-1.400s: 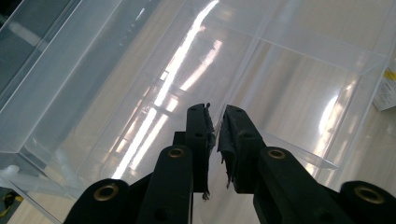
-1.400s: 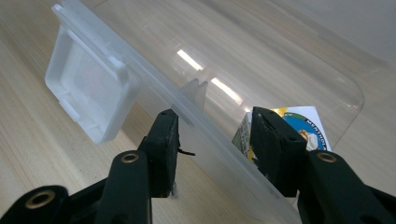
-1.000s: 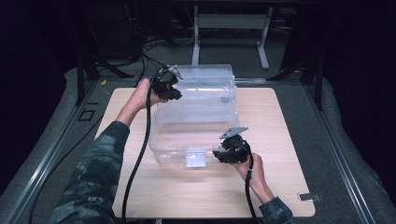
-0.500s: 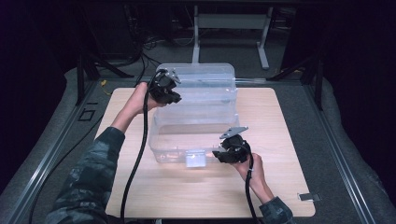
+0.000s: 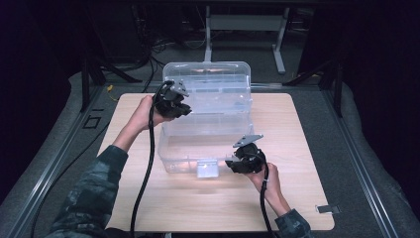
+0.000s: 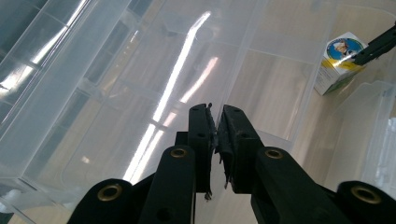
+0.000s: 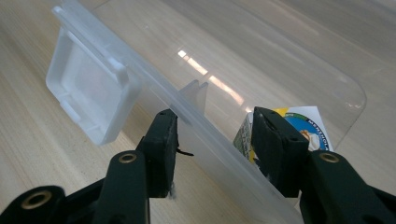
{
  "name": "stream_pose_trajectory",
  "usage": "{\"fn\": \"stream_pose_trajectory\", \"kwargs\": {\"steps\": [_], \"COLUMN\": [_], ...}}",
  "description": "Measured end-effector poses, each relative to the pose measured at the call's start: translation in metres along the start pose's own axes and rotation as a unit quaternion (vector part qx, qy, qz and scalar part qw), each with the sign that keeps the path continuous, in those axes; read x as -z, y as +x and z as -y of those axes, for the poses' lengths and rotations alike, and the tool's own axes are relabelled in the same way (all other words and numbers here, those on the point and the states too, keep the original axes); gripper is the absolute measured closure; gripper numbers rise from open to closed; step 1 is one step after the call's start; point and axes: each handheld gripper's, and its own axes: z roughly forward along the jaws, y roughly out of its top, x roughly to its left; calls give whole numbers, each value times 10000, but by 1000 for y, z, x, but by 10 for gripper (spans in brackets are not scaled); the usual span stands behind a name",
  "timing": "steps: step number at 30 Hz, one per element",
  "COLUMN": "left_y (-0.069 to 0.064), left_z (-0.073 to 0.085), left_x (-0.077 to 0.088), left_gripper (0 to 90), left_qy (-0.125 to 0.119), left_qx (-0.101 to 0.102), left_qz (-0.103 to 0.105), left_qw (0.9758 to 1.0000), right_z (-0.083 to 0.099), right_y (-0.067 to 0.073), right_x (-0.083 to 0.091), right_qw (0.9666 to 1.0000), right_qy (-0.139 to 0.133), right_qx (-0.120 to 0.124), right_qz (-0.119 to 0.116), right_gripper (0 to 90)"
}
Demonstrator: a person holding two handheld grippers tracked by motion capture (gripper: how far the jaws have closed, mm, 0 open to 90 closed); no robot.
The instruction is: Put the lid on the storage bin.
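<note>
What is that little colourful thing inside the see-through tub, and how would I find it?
Start at the wooden table and its big clear plastic tub with the raised lid. Inside, near the front wall by the right gripper, lies a small carton. It is the tub's one printed thing: white and yellow with a round blue picture.

A storage box (image 5: 198,148) sits mid-surface (image 5: 307,198), its lid (image 5: 208,91) raised behind it. A small carton (image 6: 338,60) lies inside. Left tongs (image 5: 184,108) are at the lid, right tongs (image 5: 229,162) straddle the front rim.
</note>
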Motion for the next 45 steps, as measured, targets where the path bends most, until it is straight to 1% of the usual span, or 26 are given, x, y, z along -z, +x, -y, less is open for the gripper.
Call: {"fn": "stream_pose_trajectory", "kwargs": {"steps": [1, 4, 6, 8, 10, 13, 15, 17, 21, 25, 26, 31, 32, 33, 37, 42, 45], "left_y": [-1, -5, -5, -7, -8, -10, -11, -13, -15, -20, -20, -25, -26, -27, -31, -33, -34], "left_z": [0, 2, 3, 4, 4, 7, 8, 9, 10, 13, 13, 16, 16, 17, 18, 22, 23], "left_x": [0, 1, 1, 1, 1, 1, 2, 2, 2, 3, 3, 4, 5, 5, 5, 5, 6], "left_gripper": [821, 820, 818, 814, 813, 814, 812, 811, 809, 808, 807, 807, 807, 807, 804, 801, 800], "left_qy": [-4, -35, -78, -66, -106, -175, -196, -209, -240, -289, -290, -316, -284, -282, -291, -394, -417], "left_qx": [-21, 11, 59, 51, 63, 105, 132, 117, 143, 126, 95, 108, 67, 62, 33, 123, 150], "left_qz": [-9, 15, 58, 16, -14, 38, 27, -10, 24, -32, -36, 1, 20, 9, -40, -35, -27], "left_qw": [10000, 10000, 9999, 10000, 9999, 9998, 9997, 9997, 9996, 9995, 9995, 9994, 9996, 9996, 9996, 9991, 9990], "right_z": [0, 0, 0, 0, 0, 0, 0, 0, 0, 0, 0, 0, 0, 0, 0, 0, 0], "right_y": [0, 0, 0, 0, 0, 0, 0, 0, 0, 0, 0, 0, 0, 0, 0, 0, -1], "right_x": [0, 0, 0, 0, 0, 0, 0, 0, 0, 0, 0, 0, 0, 1, 1, 1, 1], "right_qw": [10000, 10000, 10000, 10000, 10000, 10000, 10000, 10000, 10000, 10000, 10000, 10000, 10000, 10000, 10000, 10000, 10000], "right_qy": [0, -23, -21, -25, -14, -11, -10, -24, -24, -27, -27, -26, -24, 68, 61, 63, 64], "right_qx": [4, 9, 11, 12, 11, 14, 13, 12, 14, 17, 18, 15, 15, 38, 25, 25, 25], "right_qz": [-7, -22, 13, 2, 7, 4, 6, 12, 14, 0, 1, -10, -9, -37, -41, -45, -48], "right_gripper": [515, 513, 511, 511, 511, 511, 511, 510, 509, 510, 510, 509, 509, 510, 510, 509, 509]}}
